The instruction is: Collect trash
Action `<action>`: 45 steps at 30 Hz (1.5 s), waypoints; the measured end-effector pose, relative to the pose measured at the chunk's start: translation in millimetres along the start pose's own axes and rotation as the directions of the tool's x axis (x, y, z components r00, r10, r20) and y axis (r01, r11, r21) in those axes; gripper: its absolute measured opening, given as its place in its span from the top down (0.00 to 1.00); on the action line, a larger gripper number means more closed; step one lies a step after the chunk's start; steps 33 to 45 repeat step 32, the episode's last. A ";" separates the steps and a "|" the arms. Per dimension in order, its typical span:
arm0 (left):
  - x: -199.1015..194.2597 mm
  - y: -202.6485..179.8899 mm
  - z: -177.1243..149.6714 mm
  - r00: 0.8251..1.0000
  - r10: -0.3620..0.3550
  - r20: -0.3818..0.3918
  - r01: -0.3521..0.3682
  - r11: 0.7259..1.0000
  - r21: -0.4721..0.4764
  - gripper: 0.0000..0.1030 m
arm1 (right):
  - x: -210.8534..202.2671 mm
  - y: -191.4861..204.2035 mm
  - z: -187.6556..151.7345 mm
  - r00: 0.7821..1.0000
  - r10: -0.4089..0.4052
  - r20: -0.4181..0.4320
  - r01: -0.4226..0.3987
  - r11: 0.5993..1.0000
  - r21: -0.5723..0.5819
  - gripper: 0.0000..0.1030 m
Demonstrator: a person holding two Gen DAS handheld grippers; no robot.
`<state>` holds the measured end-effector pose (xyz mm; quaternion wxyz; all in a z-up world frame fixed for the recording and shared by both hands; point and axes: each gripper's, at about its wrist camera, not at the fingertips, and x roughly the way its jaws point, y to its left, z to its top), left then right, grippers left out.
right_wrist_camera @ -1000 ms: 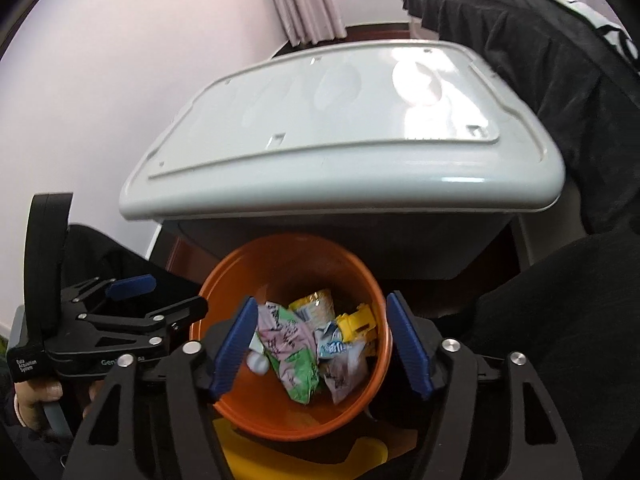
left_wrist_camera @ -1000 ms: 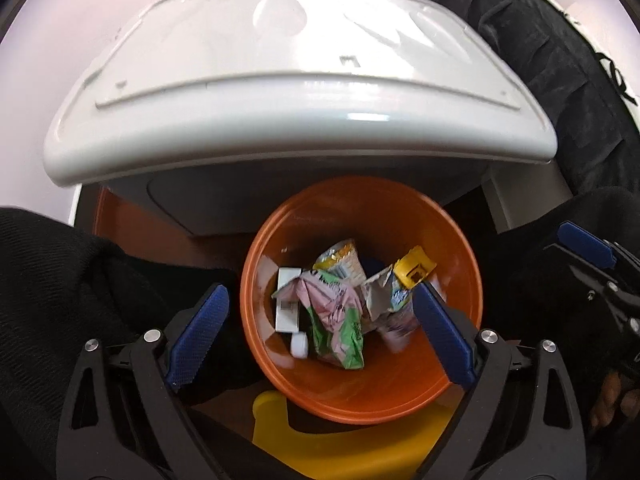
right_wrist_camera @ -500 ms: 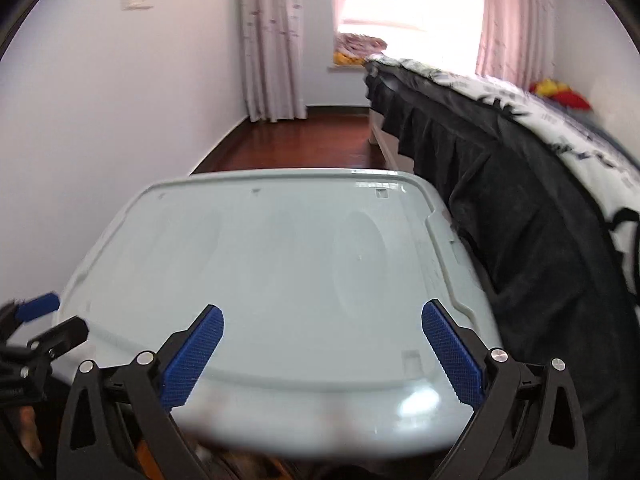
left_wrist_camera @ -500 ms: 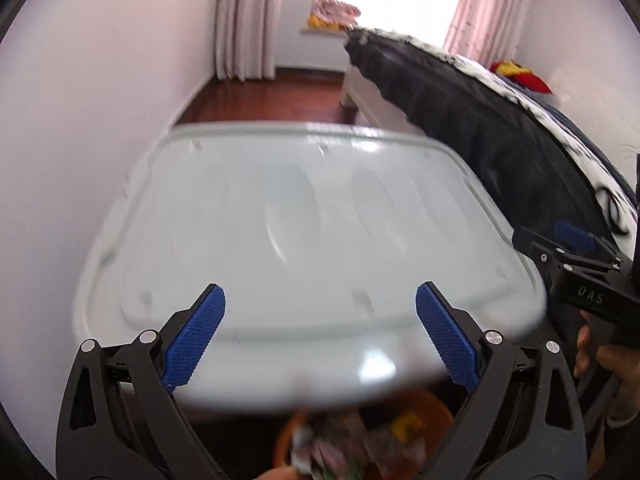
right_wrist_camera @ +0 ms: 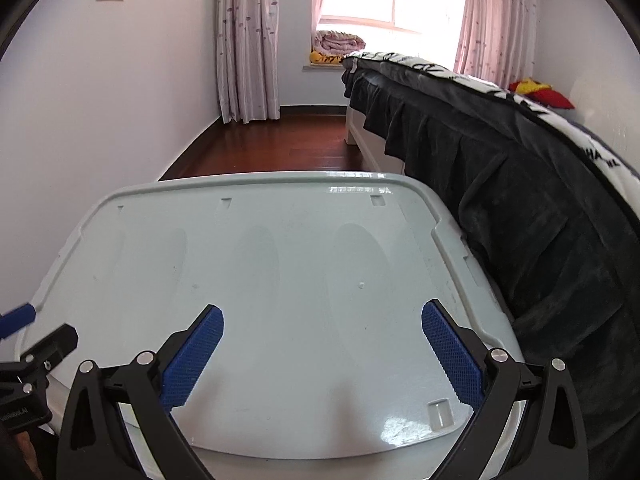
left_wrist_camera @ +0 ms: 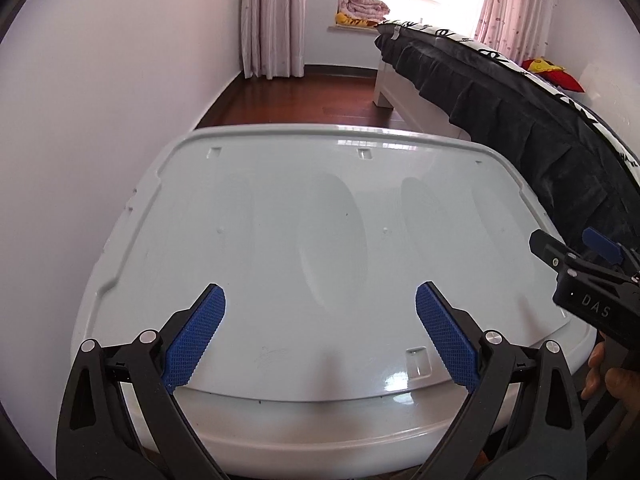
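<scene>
Since both the left gripper (left_wrist_camera: 320, 332) and right gripper (right_wrist_camera: 322, 352) hang wide open and empty over a bare lid (left_wrist_camera: 320, 220), the collecting looks finished.

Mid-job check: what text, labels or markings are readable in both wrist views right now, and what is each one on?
"DAS": white letters on the black body of the right gripper, seen from the left wrist view.
White lettering on the body of the left gripper, at the right wrist view's edge: too small to read.
Black lettering on the white bedspread: only fragments, not legible.
Nothing printed on the pale bin lid.
</scene>
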<state>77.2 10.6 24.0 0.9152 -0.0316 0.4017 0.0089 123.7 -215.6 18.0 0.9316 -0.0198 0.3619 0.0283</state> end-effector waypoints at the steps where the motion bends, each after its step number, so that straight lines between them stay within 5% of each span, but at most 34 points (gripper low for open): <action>1: -0.3 -2.5 0.1 1.000 0.003 0.004 -0.003 1.000 0.014 0.09 | -0.2 0.4 -0.5 1.000 0.000 0.001 0.000 1.000 -0.004 0.05; 45: 5.6 -4.3 -3.6 0.999 0.051 -0.009 -0.051 0.997 0.051 0.09 | 8.3 -12.7 0.3 1.000 0.006 -0.019 -0.005 0.999 0.047 0.05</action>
